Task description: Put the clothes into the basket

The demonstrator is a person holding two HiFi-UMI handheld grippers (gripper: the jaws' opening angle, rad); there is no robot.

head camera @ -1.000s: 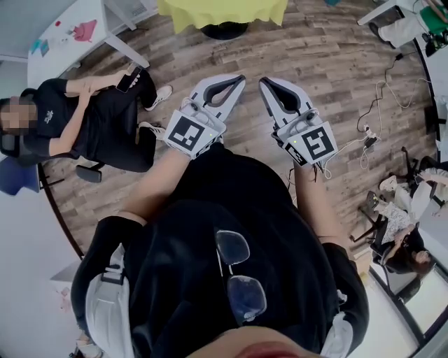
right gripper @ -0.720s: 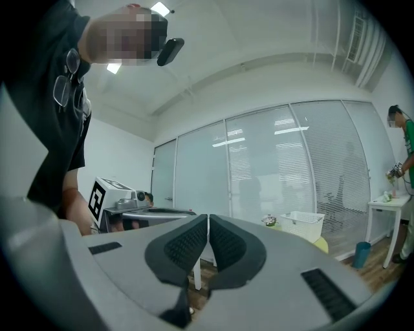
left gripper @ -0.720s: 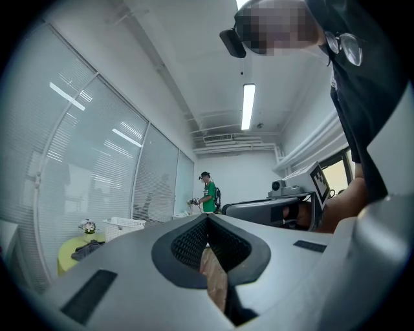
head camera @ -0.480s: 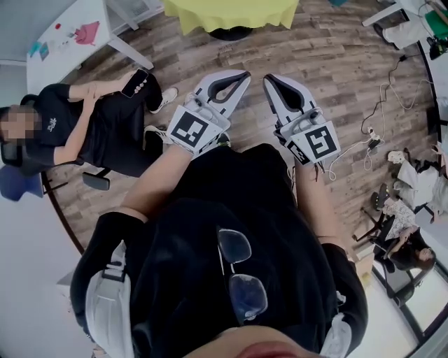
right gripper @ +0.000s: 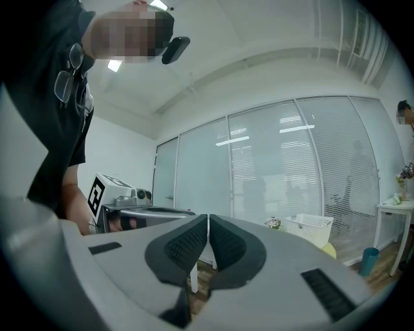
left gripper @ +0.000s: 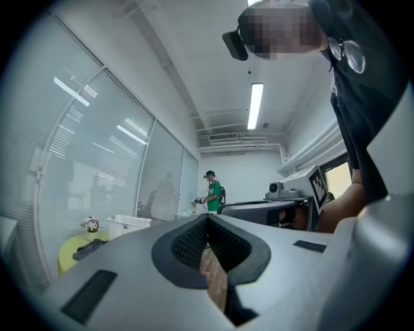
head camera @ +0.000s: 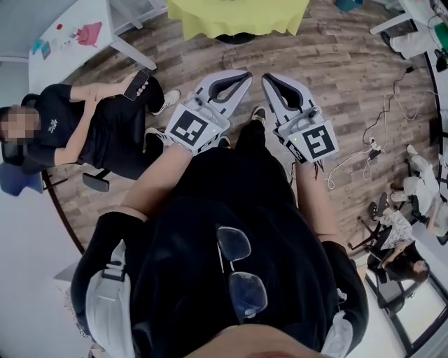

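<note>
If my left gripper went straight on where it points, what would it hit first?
Way looks free nearby: the left gripper aims just right of the white basket, toward a distant person in green. Depth unclear.

Yellow table [head camera: 238, 15] partly beyond the top edge; clothes [left gripper: 92, 246] tiny, indistinct.

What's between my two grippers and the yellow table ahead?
Just bare wood floor, seen in the head view: nothing stands between the left gripper, the right gripper and the yellow table.
</note>
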